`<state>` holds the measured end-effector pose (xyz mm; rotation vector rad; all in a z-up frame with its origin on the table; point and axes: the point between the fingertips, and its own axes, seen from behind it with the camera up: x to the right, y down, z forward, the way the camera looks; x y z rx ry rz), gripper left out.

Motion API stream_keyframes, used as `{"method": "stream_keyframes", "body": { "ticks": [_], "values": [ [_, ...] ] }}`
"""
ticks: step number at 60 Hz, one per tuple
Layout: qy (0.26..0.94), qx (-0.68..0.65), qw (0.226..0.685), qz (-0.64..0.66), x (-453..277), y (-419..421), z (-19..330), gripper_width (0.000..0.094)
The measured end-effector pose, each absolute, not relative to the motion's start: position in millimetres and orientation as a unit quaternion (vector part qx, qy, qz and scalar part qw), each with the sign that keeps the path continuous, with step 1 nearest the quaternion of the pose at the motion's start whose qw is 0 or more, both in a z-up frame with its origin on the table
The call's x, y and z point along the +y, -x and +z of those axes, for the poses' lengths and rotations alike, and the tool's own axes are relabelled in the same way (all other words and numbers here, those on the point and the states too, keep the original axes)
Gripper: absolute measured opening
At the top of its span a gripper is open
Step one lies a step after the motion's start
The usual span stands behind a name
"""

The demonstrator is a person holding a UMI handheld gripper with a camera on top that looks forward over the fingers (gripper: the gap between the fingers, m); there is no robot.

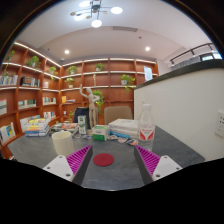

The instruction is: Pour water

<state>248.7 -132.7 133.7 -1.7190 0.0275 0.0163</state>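
Observation:
A clear plastic water bottle [146, 127] with a red label stands on the grey table [120, 172], ahead of my right finger. A pale cup [63, 142] stands ahead of my left finger. A flat red disc [104, 159], like a coaster or lid, lies on the table between and just ahead of the fingers. My gripper [105, 162] is open and empty, its two purple pads [63, 161] spread wide above the table.
A green and white box [100, 131] and a stack of white boxes [124, 128] sit at the table's far side. More items lie at the far left [36, 126]. Wooden shelves [30, 85] line the back walls. A white wall [190, 105] rises at the right.

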Motion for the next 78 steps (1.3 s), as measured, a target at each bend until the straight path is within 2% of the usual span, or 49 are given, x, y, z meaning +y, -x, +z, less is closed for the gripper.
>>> {"method": "stream_keyframes", "body": {
  "ticks": [5,8,17,24,32,38,42,44,51,55,69,78],
  "values": [
    [0.748,0.031,0.663,-0.009,-123.7,-265.9,141.6,0.0882],
    [0.743,0.040,0.668,-0.021,-114.0,-310.8,119.4,0.0881],
    [0.731,0.049,0.679,-0.046,-73.5,-366.8,123.7,0.0880],
    [0.719,0.036,0.692,-0.060,-36.3,-380.7,133.7,0.0879],
    [0.725,0.035,0.685,-0.058,-3.7,-391.1,132.6,0.0868],
    [0.736,0.033,0.675,-0.045,14.0,-391.3,122.5,0.0768],
    [0.735,0.030,0.676,-0.035,22.5,-388.1,119.2,0.0641],
    [0.736,0.024,0.676,-0.027,24.9,-383.2,117.9,0.0535],
    [0.741,0.008,0.670,-0.038,24.8,-380.8,117.7,0.0457],
    [0.744,-0.004,0.667,-0.049,26.9,-378.6,117.2,0.0376],
    [0.751,-0.061,0.652,-0.090,30.4,-360.5,115.7,0.0377],
    [0.719,-0.197,0.641,-0.182,28.9,-315.8,133.1,0.0376]
  ]
}}
